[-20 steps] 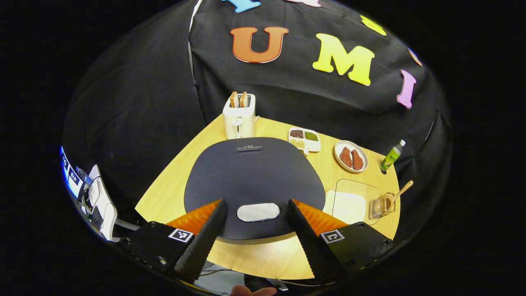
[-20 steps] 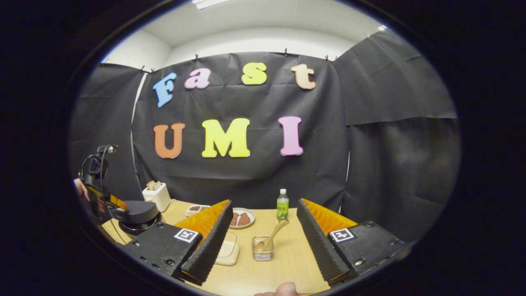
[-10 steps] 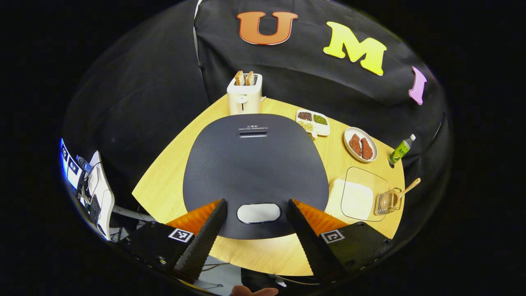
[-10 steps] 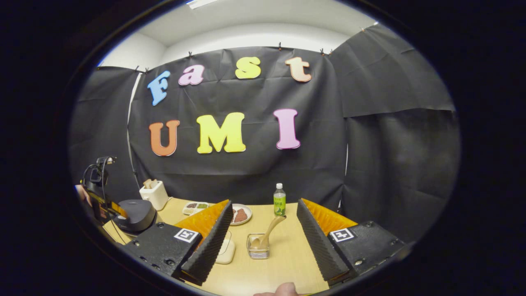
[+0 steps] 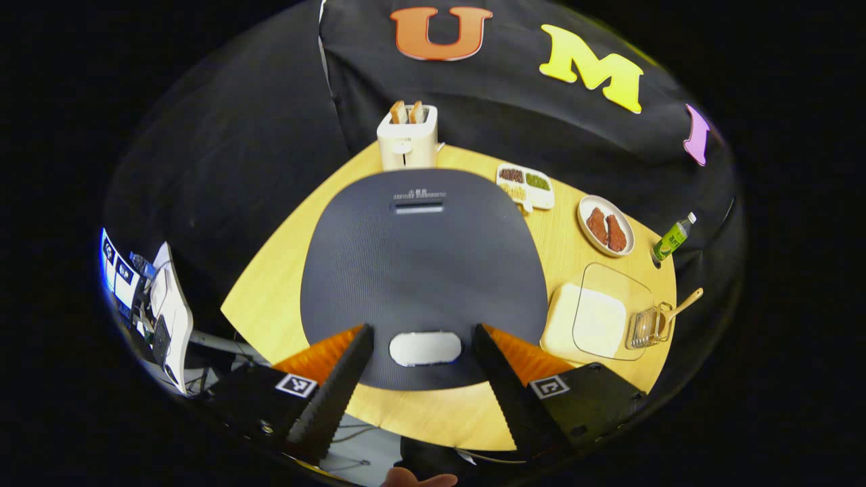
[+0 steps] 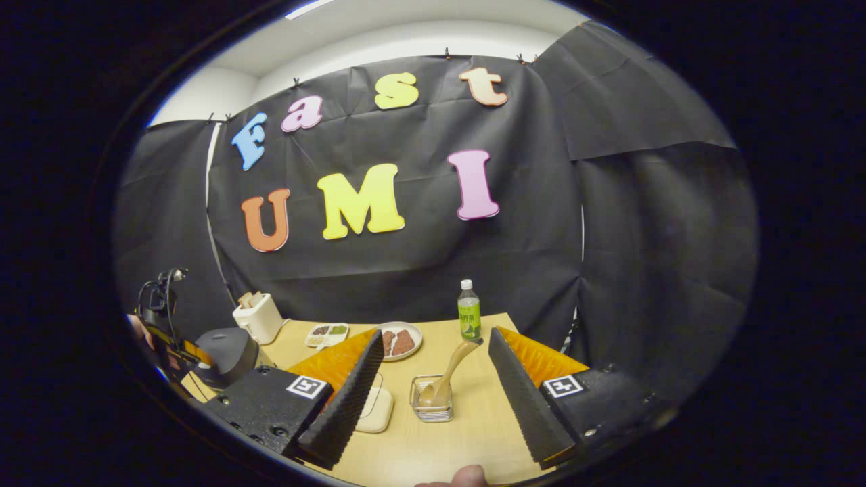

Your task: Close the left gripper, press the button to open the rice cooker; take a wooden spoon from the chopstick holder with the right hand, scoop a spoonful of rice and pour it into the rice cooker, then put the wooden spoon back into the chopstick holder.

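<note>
Left gripper (image 5: 419,379) spread wide, fingers flanking pale button (image 5: 425,348) on closed rice cooker (image 5: 419,264) | lidded clear box (image 5: 595,321) holds what looks like rice | chopstick holder (image 6: 433,399) holds wooden spoon (image 6: 446,375), leaning | right gripper (image 6: 433,406) spread wide, holding nothing.

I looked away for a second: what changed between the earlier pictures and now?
The left gripper tipped further over the rice cooker, jaws open astride its button. The right gripper edged toward the spoon in the holder. Nothing was gripped or released; the table items stayed put.
</note>
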Tool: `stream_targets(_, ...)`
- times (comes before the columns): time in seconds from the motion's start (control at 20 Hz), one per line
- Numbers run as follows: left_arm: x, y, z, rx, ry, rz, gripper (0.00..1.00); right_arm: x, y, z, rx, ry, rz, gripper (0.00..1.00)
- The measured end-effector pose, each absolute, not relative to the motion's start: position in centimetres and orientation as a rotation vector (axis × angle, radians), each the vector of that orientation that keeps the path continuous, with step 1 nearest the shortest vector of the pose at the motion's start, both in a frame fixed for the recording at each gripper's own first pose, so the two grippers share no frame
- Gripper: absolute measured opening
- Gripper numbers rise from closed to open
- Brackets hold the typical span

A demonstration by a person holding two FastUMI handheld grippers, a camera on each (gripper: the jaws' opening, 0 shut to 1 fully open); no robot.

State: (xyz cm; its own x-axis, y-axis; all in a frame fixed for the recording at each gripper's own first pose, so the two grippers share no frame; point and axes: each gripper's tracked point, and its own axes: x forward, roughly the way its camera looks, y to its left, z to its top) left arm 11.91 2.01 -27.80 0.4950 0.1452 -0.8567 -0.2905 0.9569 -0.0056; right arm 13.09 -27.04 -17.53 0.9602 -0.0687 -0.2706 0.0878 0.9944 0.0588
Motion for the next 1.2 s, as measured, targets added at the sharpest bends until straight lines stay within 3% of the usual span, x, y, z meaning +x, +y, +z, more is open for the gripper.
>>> stream_targets(0.25, 12.1, 2.2, -27.5, -0.168, 0.964, 0.283, 0.99, 13.9, -27.2, -18.4, 0.075, 0.299, -0.055, 1.00)
stream_targets(0.5, 12.6, 2.0, -25.9, -0.210, 0.860, 0.266, 0.96, 11.0, -26.8, -14.8, 0.049, 0.216, -0.111, 0.99)
stream_targets(0.75, 10.9, 0.2, -17.8, -0.271, 0.624, 0.091, 0.96, 4.3, -24.5, -9.8, 0.005, 0.119, -0.180, 1.00)
stream_targets(1.1, 1.0, -2.8, -6.5, -0.131, 0.285, -0.146, 0.95, -5.5, -17.9, -4.2, -0.016, 0.016, -0.203, 1.00)
stream_targets(1.15, -0.5, -3.6, -5.2, -0.106, 0.237, -0.173, 1.00, -6.8, -16.8, -3.3, -0.027, -0.001, -0.194, 1.00)
stream_targets(1.2, -1.9, -4.5, -4.0, -0.095, 0.193, -0.198, 0.95, -7.9, -15.5, -2.5, -0.031, -0.016, -0.181, 1.00)
